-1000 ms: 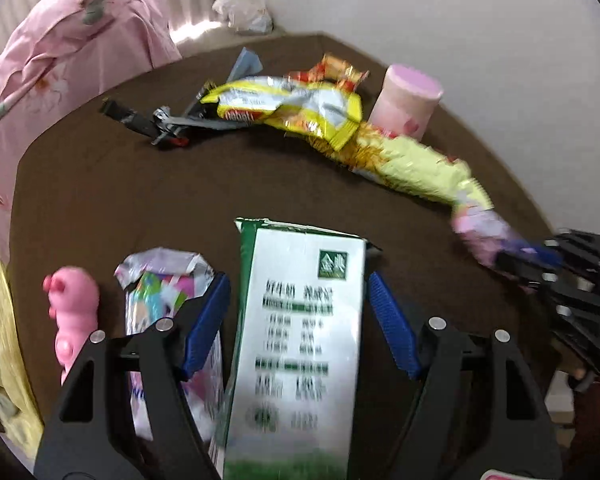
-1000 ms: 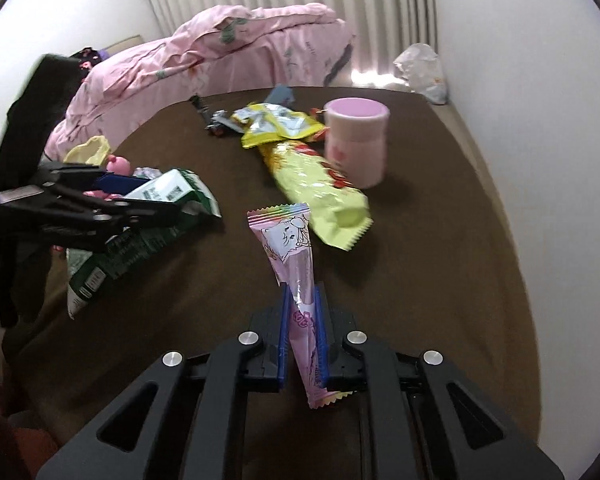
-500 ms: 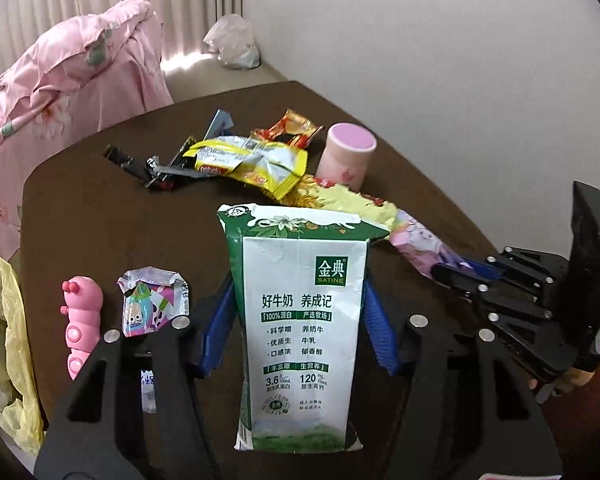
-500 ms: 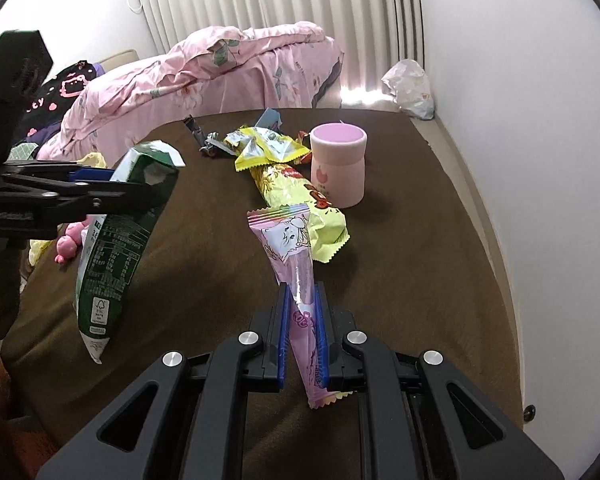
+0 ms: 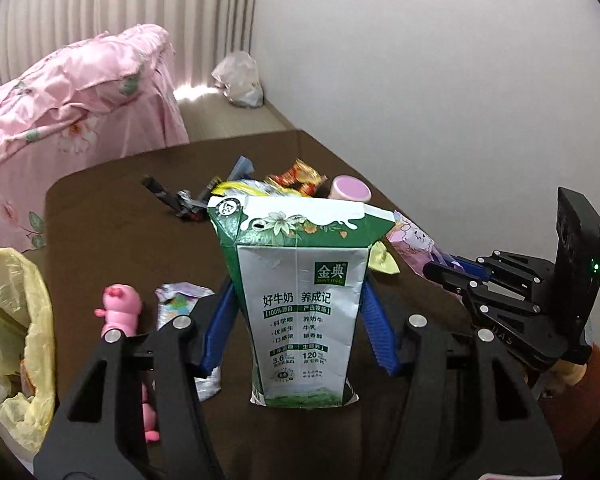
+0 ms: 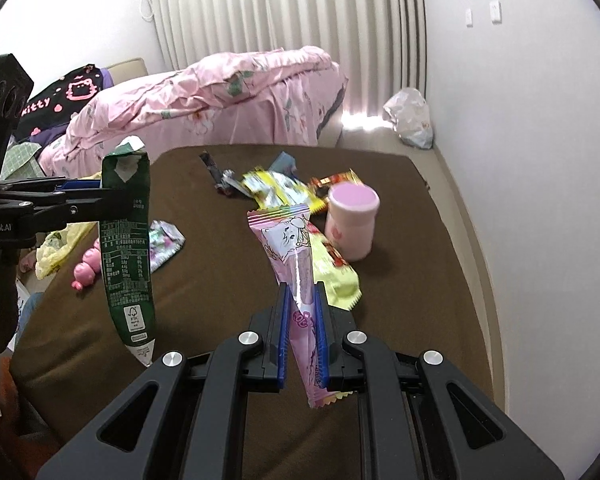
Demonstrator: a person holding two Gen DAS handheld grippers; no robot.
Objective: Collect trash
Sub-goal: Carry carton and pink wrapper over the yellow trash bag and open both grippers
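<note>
A flattened green-and-white milk carton (image 5: 300,304) is gripped in the left gripper (image 5: 298,330) jaws, lifted above the brown worktop (image 6: 400,240); a pink crinkled snack wrapper (image 6: 296,276) is clamped in the right gripper (image 6: 302,340) jaws, also above that worktop.

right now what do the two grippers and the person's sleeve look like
Both grippers are black, angular frames with cut-out openings, silver round bolts and ribbed blue pads on the fingers. The left gripper has white lettering ending "nRobot.AI" on its side. The right gripper carries a black box with a small green light. A red-brown sleeve shows behind the right one.
</note>
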